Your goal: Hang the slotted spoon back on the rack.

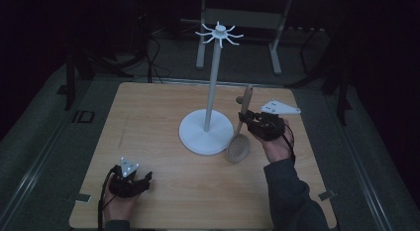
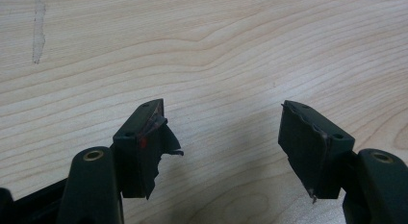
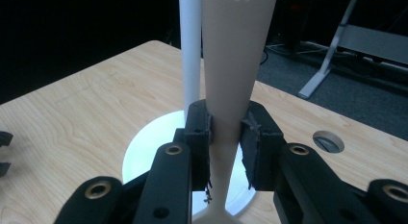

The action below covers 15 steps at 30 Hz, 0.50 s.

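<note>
R gripper (image 1: 246, 118): jaws clamped on the handle of the slotted spoon (image 1: 239, 140), pads pressing both sides, seen close in the right gripper view (image 3: 226, 142).
Slotted spoon: beige, held near upright w/ slight tilt; handle end up, perforated round head down, at or just above the table (image 1: 148, 112) (can't tell which), just right of the stand's base.
Stand (image 1: 213, 87): white, round base on the table centre, tall pole, ring of hooks on top; pole just behind the spoon handle in the right gripper view.
L gripper (image 1: 147, 180): near-left of the table, low over bare wood, well apart from the stand; jaws spread, nothing between them (image 2: 221, 137).
</note>
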Each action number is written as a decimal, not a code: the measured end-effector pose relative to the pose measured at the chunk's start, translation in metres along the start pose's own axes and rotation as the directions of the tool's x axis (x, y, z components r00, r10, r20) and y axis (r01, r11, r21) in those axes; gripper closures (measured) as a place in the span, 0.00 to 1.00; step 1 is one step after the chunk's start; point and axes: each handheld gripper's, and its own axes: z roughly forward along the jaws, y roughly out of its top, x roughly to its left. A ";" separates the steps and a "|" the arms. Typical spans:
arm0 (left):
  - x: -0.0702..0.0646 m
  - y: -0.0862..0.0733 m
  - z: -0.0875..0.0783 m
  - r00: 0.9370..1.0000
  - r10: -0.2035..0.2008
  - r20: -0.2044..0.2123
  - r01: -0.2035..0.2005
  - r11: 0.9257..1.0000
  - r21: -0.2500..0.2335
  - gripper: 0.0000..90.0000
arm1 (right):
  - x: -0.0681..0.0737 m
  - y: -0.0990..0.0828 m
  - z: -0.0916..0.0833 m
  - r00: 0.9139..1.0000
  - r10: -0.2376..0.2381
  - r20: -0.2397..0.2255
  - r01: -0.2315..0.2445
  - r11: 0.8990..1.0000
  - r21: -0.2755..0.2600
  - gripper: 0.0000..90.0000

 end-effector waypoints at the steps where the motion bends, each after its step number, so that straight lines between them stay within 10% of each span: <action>1: 0.000 0.000 0.000 1.000 0.000 0.000 0.000 1.000 0.000 0.38 | 0.000 0.001 0.000 1.000 -0.001 0.000 0.001 1.000 -0.001 0.83; 15: 0.000 0.000 0.000 1.000 -0.004 0.000 0.004 1.000 -0.003 0.38 | 0.003 0.020 0.001 1.000 -0.024 -0.005 0.024 0.999 -0.037 0.83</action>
